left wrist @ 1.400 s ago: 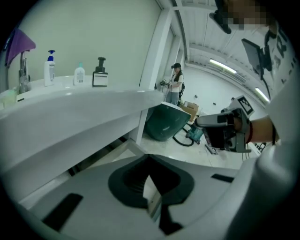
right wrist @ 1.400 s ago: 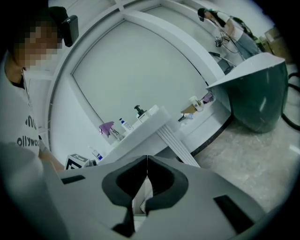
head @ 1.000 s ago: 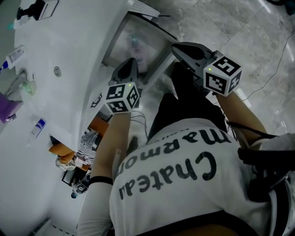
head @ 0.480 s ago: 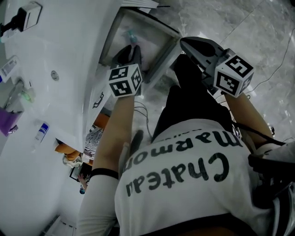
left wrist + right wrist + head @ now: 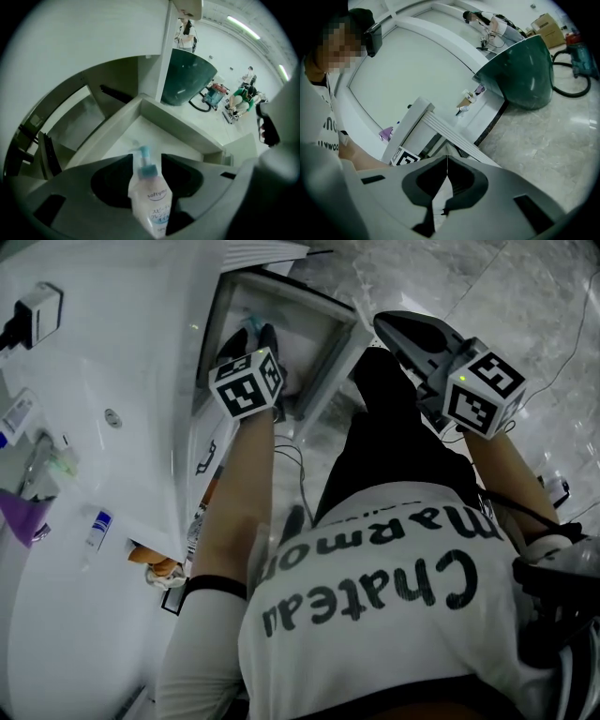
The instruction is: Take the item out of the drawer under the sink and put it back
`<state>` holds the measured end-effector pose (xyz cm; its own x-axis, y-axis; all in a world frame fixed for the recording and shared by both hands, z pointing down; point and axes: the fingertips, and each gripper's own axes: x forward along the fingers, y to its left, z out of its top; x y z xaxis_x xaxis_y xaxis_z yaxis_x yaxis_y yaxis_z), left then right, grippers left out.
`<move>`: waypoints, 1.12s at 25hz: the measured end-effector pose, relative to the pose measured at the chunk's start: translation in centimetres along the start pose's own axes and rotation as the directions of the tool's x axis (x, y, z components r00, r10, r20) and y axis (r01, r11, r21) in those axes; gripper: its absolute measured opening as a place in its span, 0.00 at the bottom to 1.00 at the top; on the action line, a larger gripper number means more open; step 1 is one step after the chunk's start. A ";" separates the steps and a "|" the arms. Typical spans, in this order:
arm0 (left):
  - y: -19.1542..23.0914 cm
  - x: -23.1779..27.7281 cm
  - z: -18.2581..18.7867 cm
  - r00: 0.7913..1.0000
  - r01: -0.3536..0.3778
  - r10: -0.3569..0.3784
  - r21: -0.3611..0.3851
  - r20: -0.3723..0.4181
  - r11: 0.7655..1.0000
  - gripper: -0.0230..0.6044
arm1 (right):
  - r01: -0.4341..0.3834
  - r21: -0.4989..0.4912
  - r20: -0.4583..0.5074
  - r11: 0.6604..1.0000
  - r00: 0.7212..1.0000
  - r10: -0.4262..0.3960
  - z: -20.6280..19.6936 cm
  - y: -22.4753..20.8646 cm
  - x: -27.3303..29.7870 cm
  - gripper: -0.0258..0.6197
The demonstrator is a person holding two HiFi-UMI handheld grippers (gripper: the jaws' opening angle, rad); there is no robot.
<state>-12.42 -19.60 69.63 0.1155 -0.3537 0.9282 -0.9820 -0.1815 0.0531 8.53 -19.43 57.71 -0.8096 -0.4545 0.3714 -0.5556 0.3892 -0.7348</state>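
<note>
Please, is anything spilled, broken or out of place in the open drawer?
Nothing stands out. The drawer is pulled open and looks clean and whole. One pump bottle sits in it, between the left gripper's jaws, which have just been opening and do not press it.

The right hand-held gripper [image 5: 446,161] is closed and empty, green basin [image 5: 520,75] beyond

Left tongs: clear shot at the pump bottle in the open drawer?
Probably yes. The drawer stands open, and the left tongs have just been opening, with the pump bottle already between them, nothing blocking it.
</note>
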 end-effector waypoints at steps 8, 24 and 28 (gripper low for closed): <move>0.2 2.1 -1.1 0.999 -0.027 0.028 0.039 -0.038 0.999 0.30 | 0.021 0.003 0.010 1.000 1.000 -0.021 0.1 -0.7 -0.3 0.06; 0.7 2.6 -1.2 0.997 -0.074 0.074 0.023 -0.002 0.997 0.27 | 0.025 -0.006 0.007 1.000 1.000 -0.025 -0.9 -1.3 -2.0 0.06; -0.9 1.7 -1.1 0.998 -0.055 0.053 0.082 0.030 0.995 0.26 | 0.007 -0.020 0.005 1.000 1.000 -0.007 -0.7 -0.7 -2.2 0.06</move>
<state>-11.54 -19.02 71.58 0.0680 -0.3902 0.9182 -0.9713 -0.2361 -0.0284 10.56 -18.09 57.78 -0.8048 -0.4615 0.3732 -0.5647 0.4018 -0.7209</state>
